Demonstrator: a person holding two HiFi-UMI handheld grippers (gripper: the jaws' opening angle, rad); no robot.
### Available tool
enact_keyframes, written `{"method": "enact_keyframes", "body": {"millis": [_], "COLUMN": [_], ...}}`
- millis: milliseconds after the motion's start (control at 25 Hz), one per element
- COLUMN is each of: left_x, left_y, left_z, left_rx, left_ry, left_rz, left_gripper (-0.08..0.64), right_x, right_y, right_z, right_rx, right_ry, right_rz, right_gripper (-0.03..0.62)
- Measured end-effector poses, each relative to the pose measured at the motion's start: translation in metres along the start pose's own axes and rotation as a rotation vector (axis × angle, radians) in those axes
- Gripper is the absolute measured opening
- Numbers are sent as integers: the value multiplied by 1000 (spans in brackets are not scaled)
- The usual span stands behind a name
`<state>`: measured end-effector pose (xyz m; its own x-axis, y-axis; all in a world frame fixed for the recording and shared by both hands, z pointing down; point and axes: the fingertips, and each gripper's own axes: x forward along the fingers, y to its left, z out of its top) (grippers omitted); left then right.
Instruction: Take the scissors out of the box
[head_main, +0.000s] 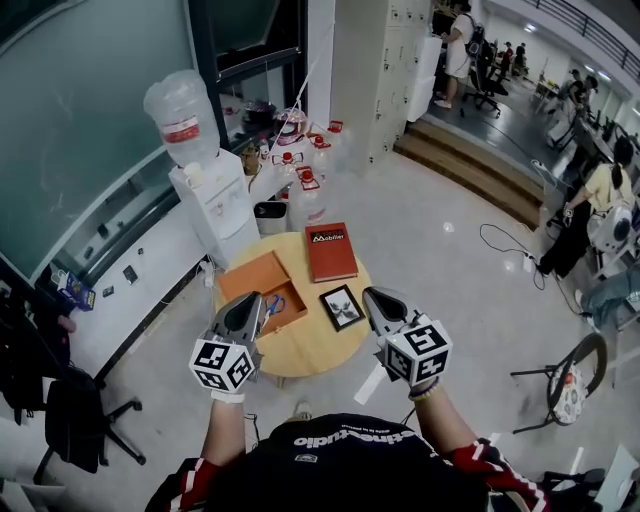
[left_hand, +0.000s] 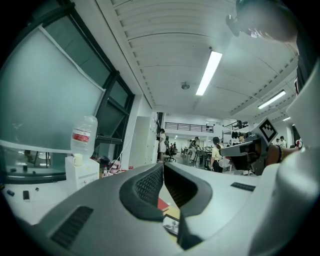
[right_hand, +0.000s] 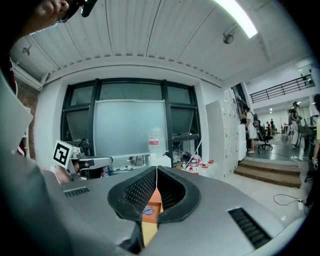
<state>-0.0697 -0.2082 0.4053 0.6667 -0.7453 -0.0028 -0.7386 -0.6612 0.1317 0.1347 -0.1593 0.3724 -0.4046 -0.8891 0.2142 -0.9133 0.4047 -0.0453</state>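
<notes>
Both your tongs are clenched on nothing, with the left gripper and right gripper held side by side. The scissors lie in the orange box, just ahead of your left tips and well left of your right.

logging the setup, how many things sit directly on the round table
3: orange box at left, scissors inside; red book at far edge; framed picture at right. Others may be hidden.
</notes>
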Motion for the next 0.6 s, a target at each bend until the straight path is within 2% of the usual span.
{"method": "enact_keyframes", "body": {"millis": [600], "left_x": [38], "left_y": [74], "left_z": [8], "left_rx": [-1], "left_ry": [-12], "left_rz": [-46], "left_gripper": [23], "right_x": [81], "right_y": [9], "right_z": [23], "right_rx": [-23], "right_ry": [-5], "right_rz": [-30], "right_gripper": [30]}}
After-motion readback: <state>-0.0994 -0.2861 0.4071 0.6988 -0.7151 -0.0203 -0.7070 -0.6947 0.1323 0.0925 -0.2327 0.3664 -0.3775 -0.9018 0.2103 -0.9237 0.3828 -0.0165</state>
